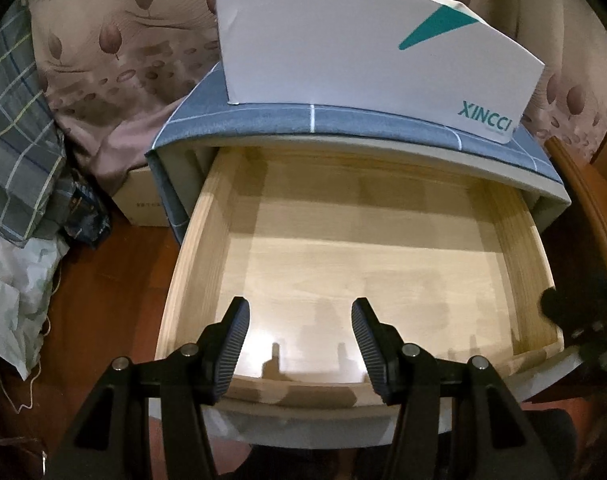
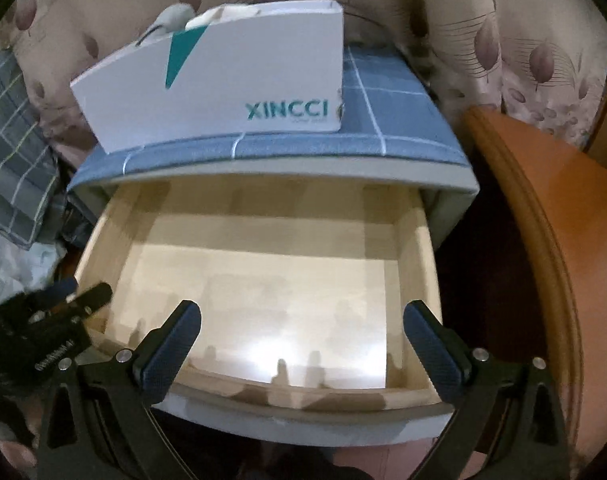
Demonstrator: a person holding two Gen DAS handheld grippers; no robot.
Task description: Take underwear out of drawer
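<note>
The pale wooden drawer (image 1: 195,248) (image 2: 417,256) stands pulled out, and its bottom shows bare, with no underwear in sight. My left gripper (image 1: 300,308) hangs open over the drawer's front edge with nothing between its fingers. Just as empty, my right gripper (image 2: 302,308) is open wide over the front edge. On the cabinet top behind sits a white XINCCI box (image 1: 363,52) (image 2: 231,88). A pale cloth (image 2: 171,16) pokes out of its top. The left gripper's body (image 2: 43,320) shows at the lower left of the right wrist view.
A blue checked cloth (image 1: 263,120) covers the cabinet top. Orange wooden furniture (image 2: 543,220) stands close on the right. Plaid bedding (image 1: 15,140) and a cardboard box (image 1: 143,204) lie to the left. A leaf-patterned curtain (image 2: 523,60) hangs behind.
</note>
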